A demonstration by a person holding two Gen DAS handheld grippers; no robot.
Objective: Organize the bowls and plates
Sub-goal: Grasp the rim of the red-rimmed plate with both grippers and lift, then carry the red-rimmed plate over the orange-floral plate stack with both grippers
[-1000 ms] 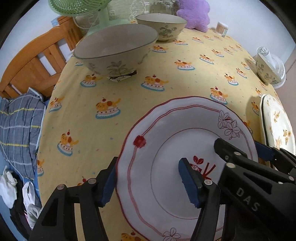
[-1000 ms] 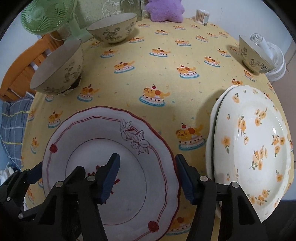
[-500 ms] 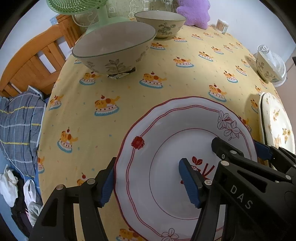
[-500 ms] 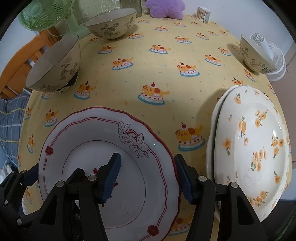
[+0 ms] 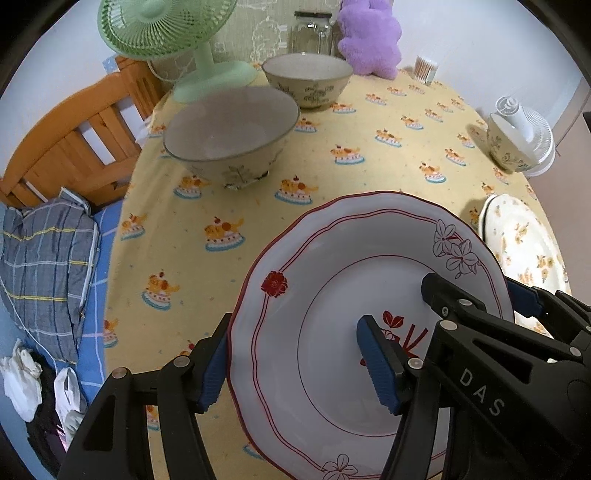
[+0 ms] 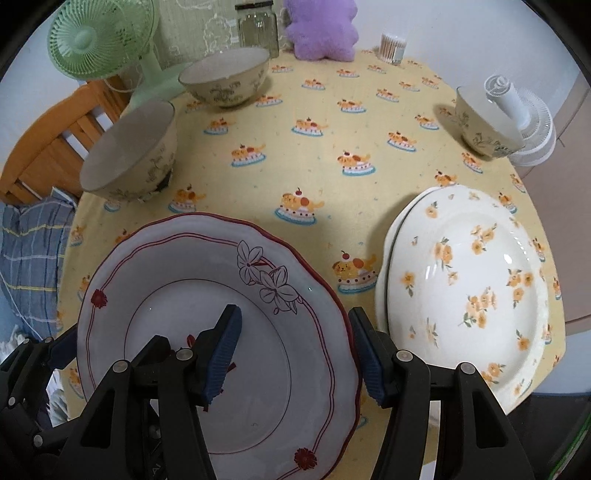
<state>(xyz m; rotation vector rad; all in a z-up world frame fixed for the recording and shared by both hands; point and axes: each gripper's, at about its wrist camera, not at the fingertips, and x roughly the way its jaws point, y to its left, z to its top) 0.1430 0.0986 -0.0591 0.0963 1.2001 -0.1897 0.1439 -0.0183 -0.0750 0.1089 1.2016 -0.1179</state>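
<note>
A white plate with a red rim [image 5: 332,295] [image 6: 166,295] is held above the table by both grippers. My left gripper [image 5: 295,365] straddles its left rim, one finger under and one over. My right gripper [image 6: 295,354] straddles its right rim the same way. Each gripper's jaws stand wide apart around the rim. A stack of yellow-flowered plates [image 6: 469,291] [image 5: 524,243] lies to the right. Three patterned bowls stand on the table: near left [image 5: 229,136] [image 6: 129,158], far centre [image 5: 306,79] [image 6: 225,79], far right [image 5: 506,144] [image 6: 484,125].
A green fan [image 6: 96,40] stands at the far left, a glass jar [image 6: 258,27], a purple plush [image 6: 321,29] and a cotton swab tub [image 6: 393,48] at the back. A white fan [image 6: 524,122] lies behind the right bowl. A wooden chair [image 5: 74,136] and folded cloth [image 5: 40,258] are left of the table.
The red-rimmed plate has risen off the table with both grippers, and the view has tilted up and back from the bowls.
</note>
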